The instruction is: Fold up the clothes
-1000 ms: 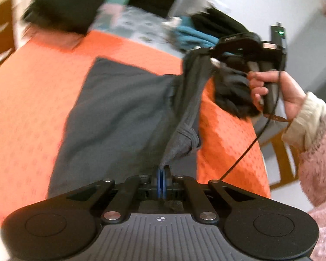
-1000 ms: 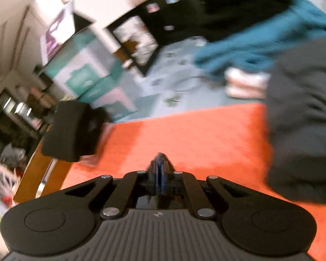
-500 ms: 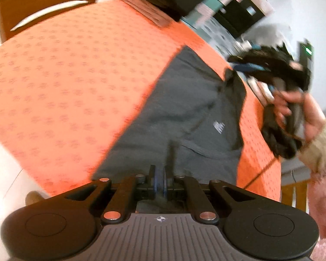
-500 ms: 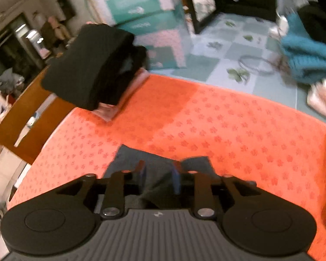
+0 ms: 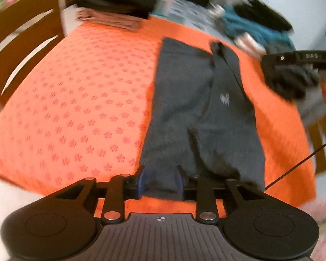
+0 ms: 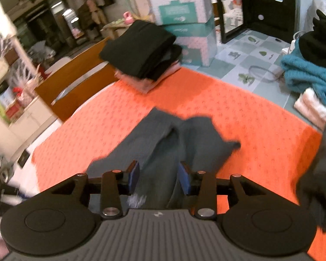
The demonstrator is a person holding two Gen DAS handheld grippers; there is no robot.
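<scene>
The grey garment (image 5: pixel 197 113) lay flat on the desk (image 5: pixel 80 100), which was covered with an orange cloth printed with small flowers. In the left wrist view the garment ran lengthwise away from the camera, right of the desk's centre. One long panel was folded over along its right side, and a small white mark showed on that panel. The near hem reached the front edge of the desk.

The left claw (image 5: pixel 160 182) stood over that near hem. Its jaws were opening, with the blue pads spread apart. Grey fabric showed between the pads, but the pads did not press on it.

The right claw (image 6: pixel 158 179) stood over the garment, looking along its length toward two flaps at the far end. Its jaws were opening as well. The blue pads were spread, fabric showed between them, and no pinch was visible. In the left wrist view the right claw appeared at the right edge of the frame, beyond the desk's right side. Motion blur affected both views.

A stack of folded clothes (image 6: pixel 143 50), black on top and pink beneath, sat on the far left corner of the desk. A wooden chair (image 6: pixel 76 82) stood just beside that corner. A heap of teal and black clothes (image 6: pixel 308 65) lay beyond the desk's far right side.
</scene>
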